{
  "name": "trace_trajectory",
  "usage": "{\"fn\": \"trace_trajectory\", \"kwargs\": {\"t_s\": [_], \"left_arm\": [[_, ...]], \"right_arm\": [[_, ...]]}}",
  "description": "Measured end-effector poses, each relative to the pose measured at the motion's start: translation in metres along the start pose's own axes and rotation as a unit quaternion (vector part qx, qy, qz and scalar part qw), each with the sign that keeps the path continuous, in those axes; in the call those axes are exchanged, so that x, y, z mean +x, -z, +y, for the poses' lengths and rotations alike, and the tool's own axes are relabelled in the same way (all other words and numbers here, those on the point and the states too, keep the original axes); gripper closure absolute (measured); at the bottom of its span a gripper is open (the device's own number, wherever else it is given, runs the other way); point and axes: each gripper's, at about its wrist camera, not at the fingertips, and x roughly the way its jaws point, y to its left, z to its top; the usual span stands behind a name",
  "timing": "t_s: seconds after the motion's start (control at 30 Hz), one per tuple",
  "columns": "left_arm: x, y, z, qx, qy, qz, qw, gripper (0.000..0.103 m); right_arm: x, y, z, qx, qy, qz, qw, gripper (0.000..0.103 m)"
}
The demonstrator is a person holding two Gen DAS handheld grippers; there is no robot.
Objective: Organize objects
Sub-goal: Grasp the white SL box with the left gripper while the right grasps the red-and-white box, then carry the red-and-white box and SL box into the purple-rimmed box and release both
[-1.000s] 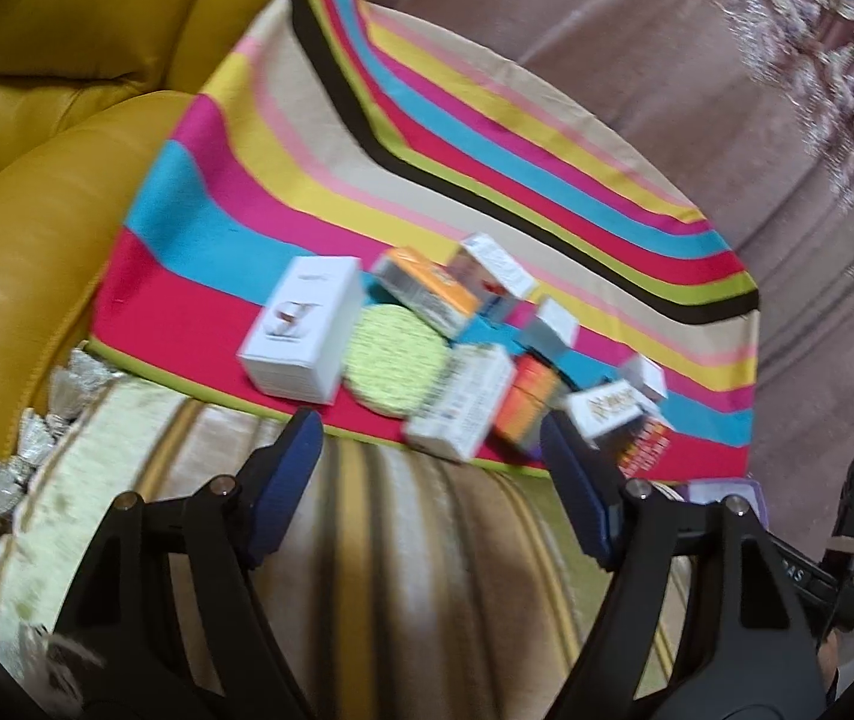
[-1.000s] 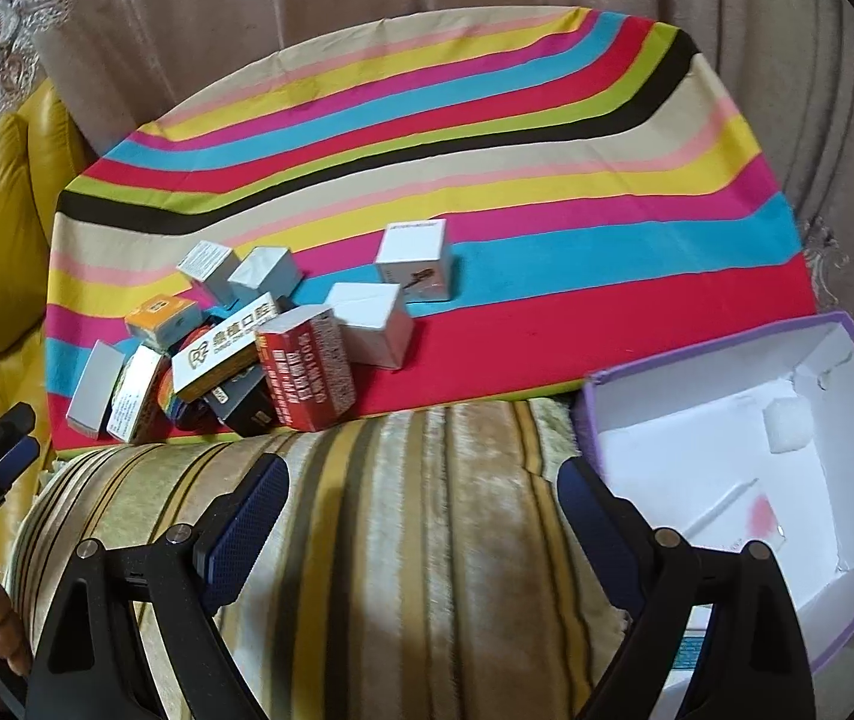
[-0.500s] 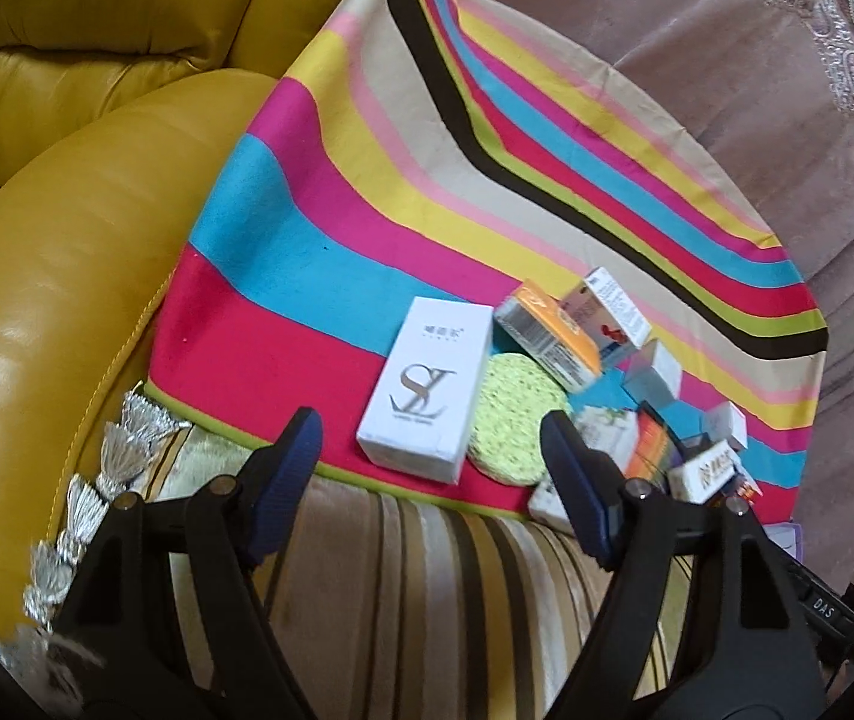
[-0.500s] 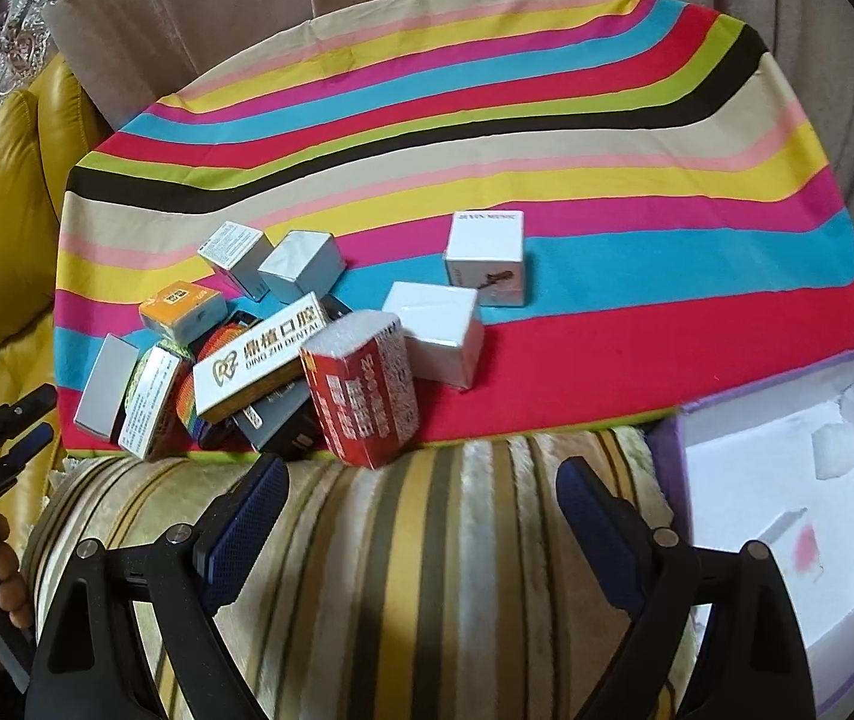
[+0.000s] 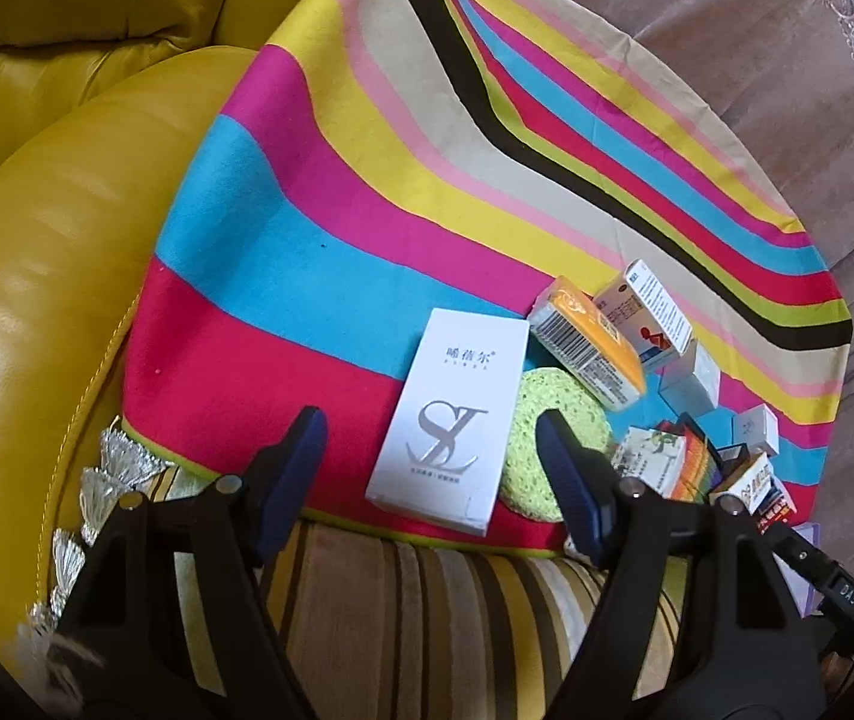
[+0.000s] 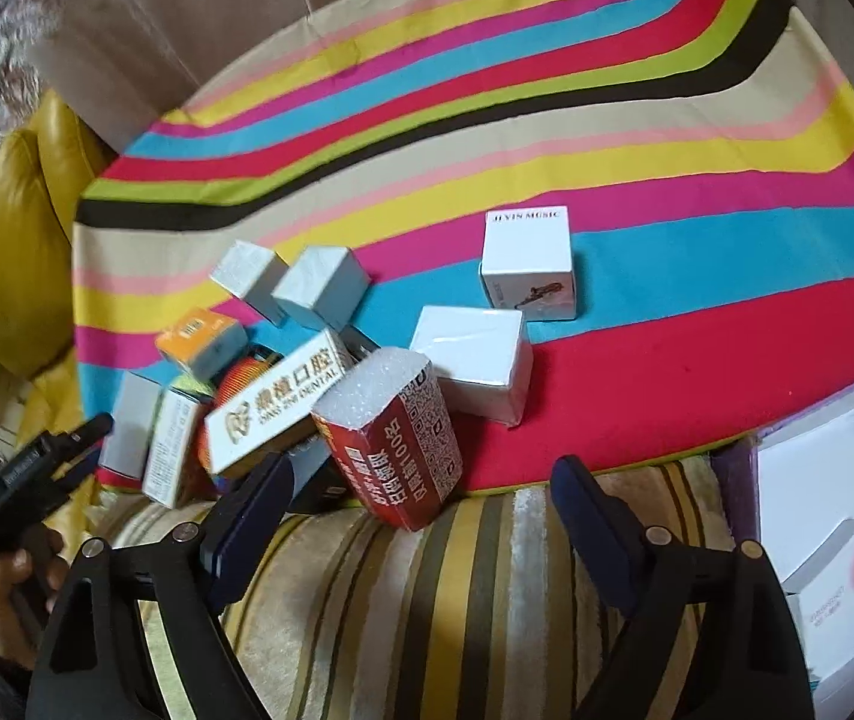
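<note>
Left wrist view: the left tongs (image 5: 430,450) hang spread wide and hold nothing, their two dark blue pads framing a tall white carton (image 5: 450,426) printed with a silver monogram. The carton lies flat on a striped cloth (image 5: 331,192) over a cushioned seat, just beyond the tips and nearly centred between them, its near end pointing back toward the tongs. A round green sponge (image 5: 553,444) touches its right long side and partly sits behind the right pad. It looks like light, stiff cardboard with a smooth face, so a gentle squeeze across the two long sides seems best; too much force could dent it, and the sponge may get pinched too. Right wrist view: the right tongs (image 6: 421,501) are likewise wide and empty, facing a red pack (image 6: 403,438) that leans at the cloth's near edge, just ahead and a little left of centre. It also looks light. An open purple-edged box (image 6: 823,516) with a white inside sits to the right, a likely place for the items.
</note>
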Motion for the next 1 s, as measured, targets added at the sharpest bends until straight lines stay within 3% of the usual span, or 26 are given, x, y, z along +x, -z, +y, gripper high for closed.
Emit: {"fn": "trace_trajectory", "kwargs": {"t_s": [0.17,0.3,0.4,0.53,1.0], "left_arm": [[0.008,-0.002,-0.002,0.013,-0.01,0.01,0.9998,0.037],[0.011,-0.004,0.0,0.017,-0.01,0.014,0.9997,0.04],[0.015,-0.006,-0.003,0.026,-0.012,0.017,0.9994,0.054],[0.015,-0.004,-0.002,0.03,-0.012,0.016,0.9993,0.058],[-0.017,0.005,-0.009,0.03,-0.014,-0.034,0.9989,0.058]], "right_arm": [[0.009,-0.001,0.009,-0.023,0.04,0.013,0.999,0.037],[0.014,-0.003,0.012,-0.03,0.053,0.019,0.998,0.04],[0.015,-0.005,0.016,-0.038,0.062,0.016,0.997,0.042],[0.019,-0.005,0.013,-0.037,0.061,0.023,0.997,0.058],[-0.001,0.005,0.015,-0.046,0.052,-0.012,0.998,0.059]]}}
